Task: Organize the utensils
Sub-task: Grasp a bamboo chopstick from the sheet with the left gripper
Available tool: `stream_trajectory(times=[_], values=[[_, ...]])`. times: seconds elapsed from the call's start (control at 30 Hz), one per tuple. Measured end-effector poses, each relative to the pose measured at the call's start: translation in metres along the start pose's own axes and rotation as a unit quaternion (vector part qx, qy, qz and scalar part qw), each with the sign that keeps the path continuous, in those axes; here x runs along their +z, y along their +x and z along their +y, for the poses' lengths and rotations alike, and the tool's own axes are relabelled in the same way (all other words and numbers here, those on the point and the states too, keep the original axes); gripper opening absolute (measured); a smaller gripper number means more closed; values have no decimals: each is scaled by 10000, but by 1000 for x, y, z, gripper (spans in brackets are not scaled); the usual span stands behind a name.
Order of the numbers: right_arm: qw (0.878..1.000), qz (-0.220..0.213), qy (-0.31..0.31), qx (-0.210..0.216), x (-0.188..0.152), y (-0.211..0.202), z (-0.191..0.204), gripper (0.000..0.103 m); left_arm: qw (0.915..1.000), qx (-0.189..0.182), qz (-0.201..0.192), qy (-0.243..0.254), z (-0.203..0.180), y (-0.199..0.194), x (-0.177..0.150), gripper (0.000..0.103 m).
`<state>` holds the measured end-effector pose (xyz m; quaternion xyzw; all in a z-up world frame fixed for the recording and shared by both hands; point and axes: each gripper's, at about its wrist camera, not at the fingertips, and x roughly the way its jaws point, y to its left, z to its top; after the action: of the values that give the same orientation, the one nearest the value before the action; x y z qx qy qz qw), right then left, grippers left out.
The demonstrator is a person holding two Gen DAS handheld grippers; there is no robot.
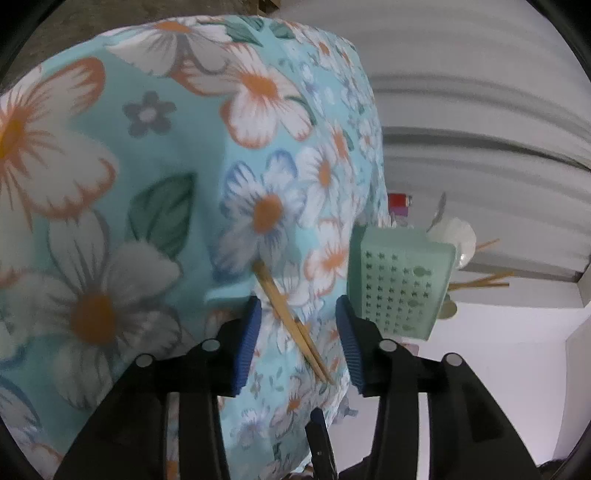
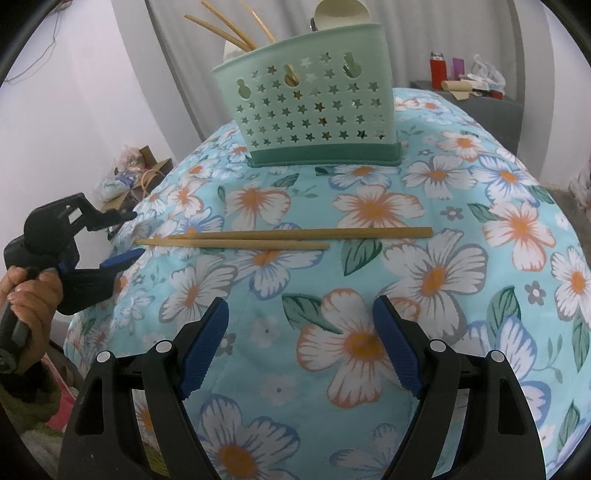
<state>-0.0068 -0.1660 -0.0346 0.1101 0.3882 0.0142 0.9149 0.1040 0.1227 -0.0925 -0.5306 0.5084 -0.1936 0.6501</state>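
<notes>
Chopstick pickup pending, left gripper lined up on the pair

Chopsticks [image 2: 284, 238] are the step in hand: two of them lie loose and side by side on the floral tablecloth [image 2: 461, 295], in front of the green holder [image 2: 314, 107] and well apart from it. Not yet collected

Left gripper [image 1: 299, 328]: jaws partly spread, pads on either side of the near ends of the pair. In the left wrist view the sticks run diagonally through the gap, and I see no pad pressing on them, so nothing pinched. In the right wrist view it sits at the table's left edge, a hand [image 2: 29, 295] on its handle, tips just beside the stick ends

Right gripper [image 2: 299, 347]: spread wide, empty, hovering over bare cloth nearer than the chopsticks

Next move, my read: close the left jaws square on both sticks together. They're offset lengthwise, one reaching further right, so a grip near the ends may catch only one. Then lift and drop them tips-down into the holder

Containers: the green holder has star-shaped cutouts and a darker base, and stands upright at the far side of the table. Already in it: several chopsticks leaning left, plus a pale spoon or ladle [image 2: 340, 13]; anything else inside I can't make out
</notes>
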Motion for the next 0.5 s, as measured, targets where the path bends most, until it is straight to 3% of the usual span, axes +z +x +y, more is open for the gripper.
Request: stream_trajectory(times=[0.13, 0.33, 0.5], values=[[10000, 12, -31, 13, 0, 1, 3, 77, 9999, 90, 30, -30, 1, 8, 1, 39], [10000, 29, -56, 0, 1, 3, 4, 77, 9995, 204, 0, -252, 12, 18, 10, 11], [10000, 24, -46, 8, 1, 3, 3, 77, 9995, 175, -16, -252, 12, 21, 11, 11]])
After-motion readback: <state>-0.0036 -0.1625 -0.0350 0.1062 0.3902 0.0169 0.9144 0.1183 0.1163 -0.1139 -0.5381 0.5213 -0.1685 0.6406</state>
